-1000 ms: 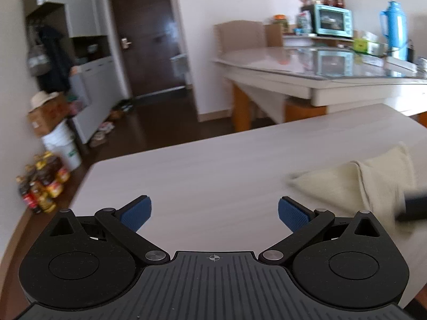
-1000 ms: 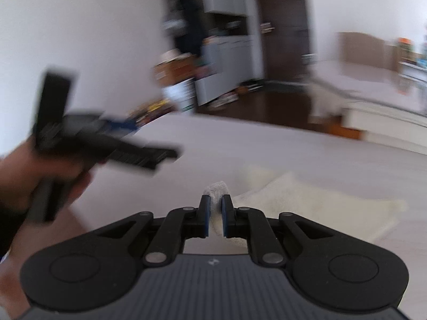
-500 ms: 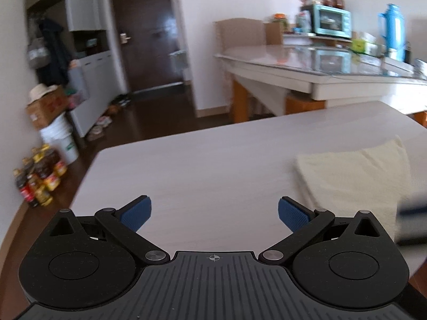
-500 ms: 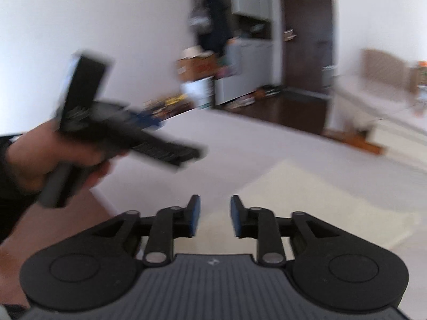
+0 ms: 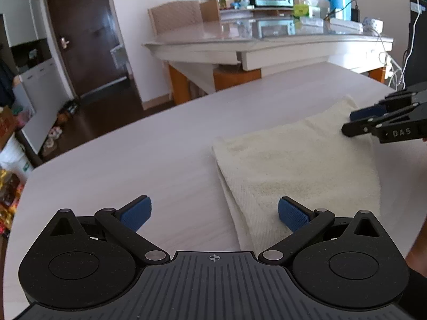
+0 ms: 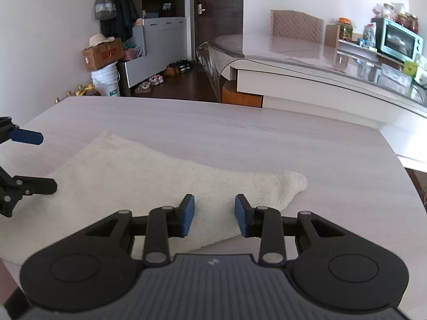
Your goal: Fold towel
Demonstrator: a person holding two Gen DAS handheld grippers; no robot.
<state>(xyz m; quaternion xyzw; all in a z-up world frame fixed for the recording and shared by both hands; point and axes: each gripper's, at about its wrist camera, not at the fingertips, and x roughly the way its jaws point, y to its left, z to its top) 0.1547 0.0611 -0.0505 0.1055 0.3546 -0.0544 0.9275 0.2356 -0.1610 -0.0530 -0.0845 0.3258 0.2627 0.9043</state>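
A cream towel (image 5: 296,165) lies flat and folded on a pale wood-grain desk (image 5: 133,160). The left tool (image 5: 214,210) hovers over the towel's near corner, its blue pads spread wide and gripping nothing. The right tool (image 6: 214,214) hangs over the towel's opposite edge; its jaws have just been narrowing a little but stand parted, released, with towel beneath them and nothing pinched. A glass-topped dining table (image 6: 307,53) stands beyond the towel.

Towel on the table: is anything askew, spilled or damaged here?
Nothing spilled or damaged. The cream towel lies folded on the table, but its far right corner sticks out rounded, so the edges look uneven.
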